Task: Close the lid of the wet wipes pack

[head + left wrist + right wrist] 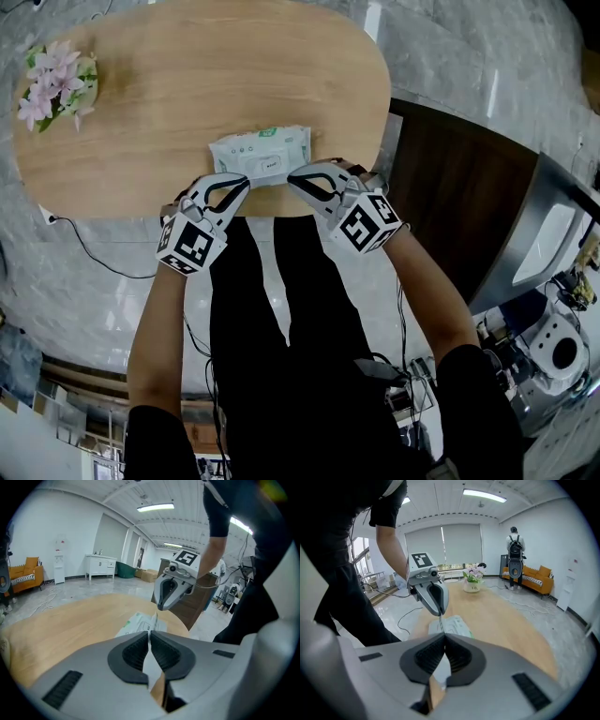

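Observation:
The wet wipes pack (pixel 260 152), white with green print, lies flat near the front edge of the oval wooden table (pixel 187 84). Its white lid (pixel 273 165) is on the near side. My left gripper (pixel 246 180) and right gripper (pixel 291 175) are both shut, with their tips at the pack's near edge on either side of the lid. The left gripper view shows the pack (pixel 136 622) beyond its shut jaws (pixel 150 637), the right gripper (pixel 160 606) above it and a thin white flap (pixel 153 618) below that tip. In the right gripper view the pack (pixel 454 625) lies under the left gripper (pixel 440 612).
A pot of pink flowers (pixel 58 82) stands at the table's far left end. A dark wooden cabinet (pixel 450 206) is close on the right, and a cable (pixel 94 253) runs over the marble floor. The person's legs are against the table's front edge.

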Tool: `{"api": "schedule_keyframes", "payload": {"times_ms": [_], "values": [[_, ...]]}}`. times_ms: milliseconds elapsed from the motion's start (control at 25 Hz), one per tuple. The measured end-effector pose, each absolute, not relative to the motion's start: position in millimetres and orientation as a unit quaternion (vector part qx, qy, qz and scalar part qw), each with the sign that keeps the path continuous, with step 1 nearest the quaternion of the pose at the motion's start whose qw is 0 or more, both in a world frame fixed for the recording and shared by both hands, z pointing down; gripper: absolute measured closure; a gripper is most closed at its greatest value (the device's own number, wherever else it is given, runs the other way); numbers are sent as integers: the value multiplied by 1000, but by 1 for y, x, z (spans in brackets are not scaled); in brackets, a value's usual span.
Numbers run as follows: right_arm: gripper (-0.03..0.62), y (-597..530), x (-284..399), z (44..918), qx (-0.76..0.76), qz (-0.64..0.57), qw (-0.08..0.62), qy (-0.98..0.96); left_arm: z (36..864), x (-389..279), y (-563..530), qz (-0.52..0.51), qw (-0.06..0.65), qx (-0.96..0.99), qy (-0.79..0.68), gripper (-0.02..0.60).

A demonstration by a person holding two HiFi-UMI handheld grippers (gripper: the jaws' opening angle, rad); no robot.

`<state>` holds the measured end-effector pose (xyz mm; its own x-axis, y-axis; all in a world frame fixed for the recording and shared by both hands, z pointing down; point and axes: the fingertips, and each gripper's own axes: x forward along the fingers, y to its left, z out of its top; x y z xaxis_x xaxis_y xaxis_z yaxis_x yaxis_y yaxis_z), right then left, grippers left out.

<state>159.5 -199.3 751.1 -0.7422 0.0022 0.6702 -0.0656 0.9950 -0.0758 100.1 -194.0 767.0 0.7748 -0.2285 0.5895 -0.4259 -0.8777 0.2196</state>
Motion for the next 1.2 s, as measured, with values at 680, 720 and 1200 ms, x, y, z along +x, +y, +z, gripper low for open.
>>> {"api": "schedule_keyframes", "payload": {"times_ms": [680,720,1200], "values": [[582,-229,140,758,77,79,340,-934,792,94,-223,324,170,901,-235,534],[582,-228,139,761,78,82,343,-932,793,94,-223,325,168,900,-238,534],[582,-230,141,786,107,115,372,-915,795,94,-226,334,157,894,-252,531]]}}
